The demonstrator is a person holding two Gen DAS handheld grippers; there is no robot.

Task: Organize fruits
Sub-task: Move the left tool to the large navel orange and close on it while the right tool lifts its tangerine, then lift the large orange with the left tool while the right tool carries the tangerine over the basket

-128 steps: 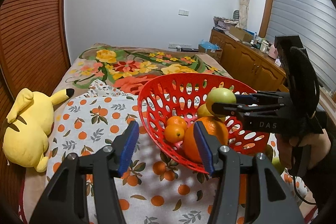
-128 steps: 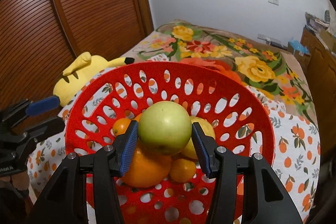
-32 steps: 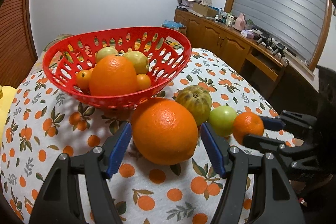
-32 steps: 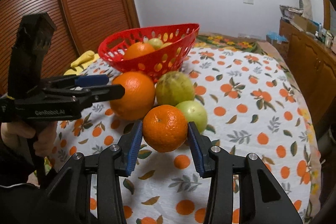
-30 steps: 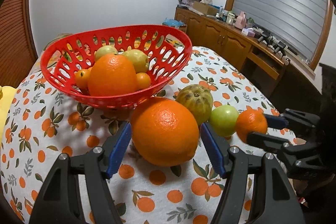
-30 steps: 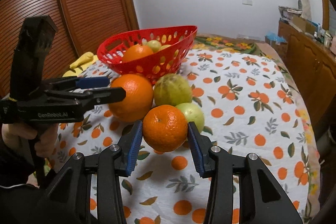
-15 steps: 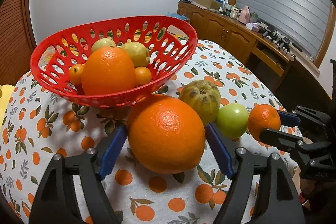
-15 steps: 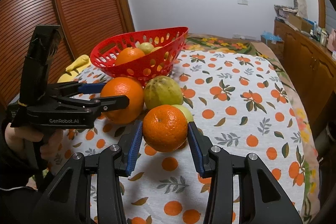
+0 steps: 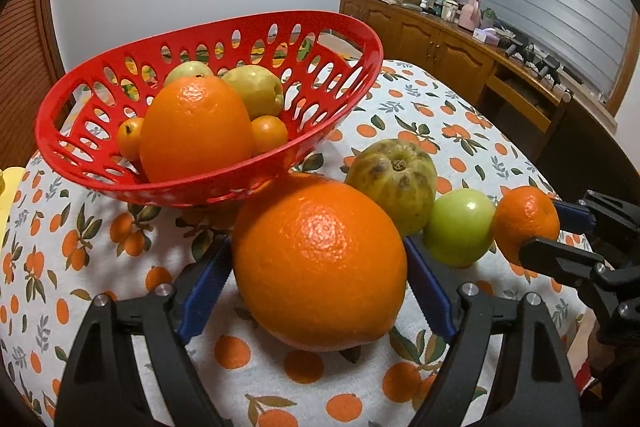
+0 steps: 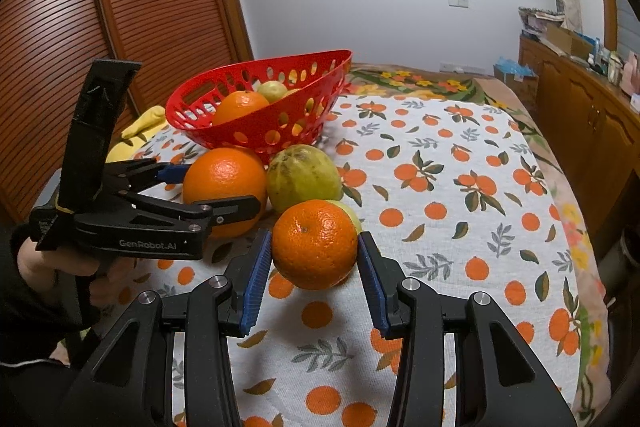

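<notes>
A bedroom with a white wall, slatted wooden doors and a long wooden sideboard under a shuttered window; the surface is covered by a white cloth (image 10: 460, 227) printed with oranges and leaves, and it looks soft and a little uneven. The red basket (image 9: 328, 27) stands on it, already holding a big orange, pale green fruit and small tangerines. Just in front of the basket lies the large orange (image 9: 320, 263), resting on the cloth between the left tongs (image 9: 316, 291), whose jaws have just been opening and now stand spread, clear of the peel. Beside it, further from the basket, sit a blotched yellow-green fruit (image 9: 394, 183) and a green apple (image 9: 460, 225). The right tongs (image 10: 314, 281) pinch a smaller orange (image 10: 314, 243) just off the cloth, next to the apple.

The risk I see: the released orange is round on soft cloth and touches its neighbours, so a nudge from the withdrawing jaws could set it rolling. Dropping the smaller orange carelessly could knock the apple away
</notes>
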